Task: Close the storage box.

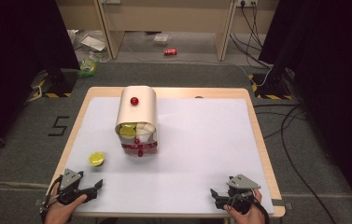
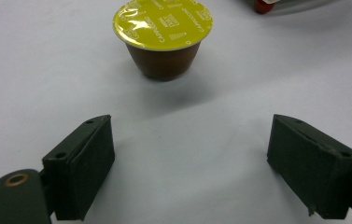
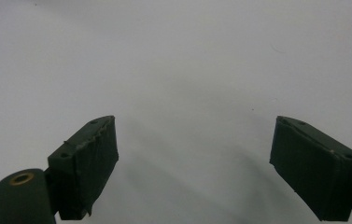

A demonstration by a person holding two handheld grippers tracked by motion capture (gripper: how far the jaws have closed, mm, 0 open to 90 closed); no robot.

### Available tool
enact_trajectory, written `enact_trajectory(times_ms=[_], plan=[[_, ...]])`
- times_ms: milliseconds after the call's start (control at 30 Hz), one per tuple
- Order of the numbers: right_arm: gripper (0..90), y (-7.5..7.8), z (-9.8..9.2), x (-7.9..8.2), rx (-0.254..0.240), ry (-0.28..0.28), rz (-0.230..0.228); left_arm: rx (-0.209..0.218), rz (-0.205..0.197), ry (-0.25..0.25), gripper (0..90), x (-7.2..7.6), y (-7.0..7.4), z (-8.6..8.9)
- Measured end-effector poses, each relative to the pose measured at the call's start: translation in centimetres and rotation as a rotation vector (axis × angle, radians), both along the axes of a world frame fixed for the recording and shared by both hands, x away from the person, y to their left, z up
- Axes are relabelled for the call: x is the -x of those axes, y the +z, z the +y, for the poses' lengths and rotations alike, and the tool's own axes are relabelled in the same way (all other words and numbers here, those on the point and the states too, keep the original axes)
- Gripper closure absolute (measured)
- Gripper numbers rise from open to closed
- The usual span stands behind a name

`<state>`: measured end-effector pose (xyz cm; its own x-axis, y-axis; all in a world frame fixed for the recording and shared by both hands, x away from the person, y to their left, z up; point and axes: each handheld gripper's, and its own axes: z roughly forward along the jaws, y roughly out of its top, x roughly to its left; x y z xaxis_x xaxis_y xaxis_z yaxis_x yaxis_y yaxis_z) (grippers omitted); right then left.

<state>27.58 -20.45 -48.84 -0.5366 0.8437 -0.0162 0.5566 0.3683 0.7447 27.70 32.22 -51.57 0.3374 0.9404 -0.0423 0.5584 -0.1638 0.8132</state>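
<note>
At the bench's near left, the left gripper (image 1: 100,185) has its jaws released and empty, a yellow-lidded coffee capsule (image 2: 163,38) standing upright just beyond them, left of the cream capsule dispenser (image 1: 137,119). At near right, the right gripper (image 3: 193,163) has its jaws spread apart over bare white sheet, grasping nothing.

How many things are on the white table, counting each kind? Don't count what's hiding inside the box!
Yellow-lidded brown coffee capsule, standing loose: 1
Cream box with a rounded lid and red knob: 1
Black two-jaw grippers, both open and holding nothing: 2 (left gripper, right gripper)
Total: 4
</note>
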Motion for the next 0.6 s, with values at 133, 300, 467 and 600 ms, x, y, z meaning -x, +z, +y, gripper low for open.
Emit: enact_trajectory(times_ms=[133,300,467,600], plan=[[15.5,-0.16,-0.11,0.08,0.014,0.003,0.01,-0.001,0.001,0.001,14.0,0.0,0.01,-0.01],[15.4,-0.48,-0.18,0.11,0.037,0.012,0.03,-0.001,0.001,0.0,14.0,0.0,0.01,0.0],[15.4,-0.6,-0.31,0.09,0.027,0.01,0.04,-0.001,0.001,0.0,14.0,0.0,0.01,0.0],[15.2,-0.67,-0.39,0.08,0.017,0.009,0.043,-0.001,0.002,0.0,14.0,-0.01,0.02,0.0]])
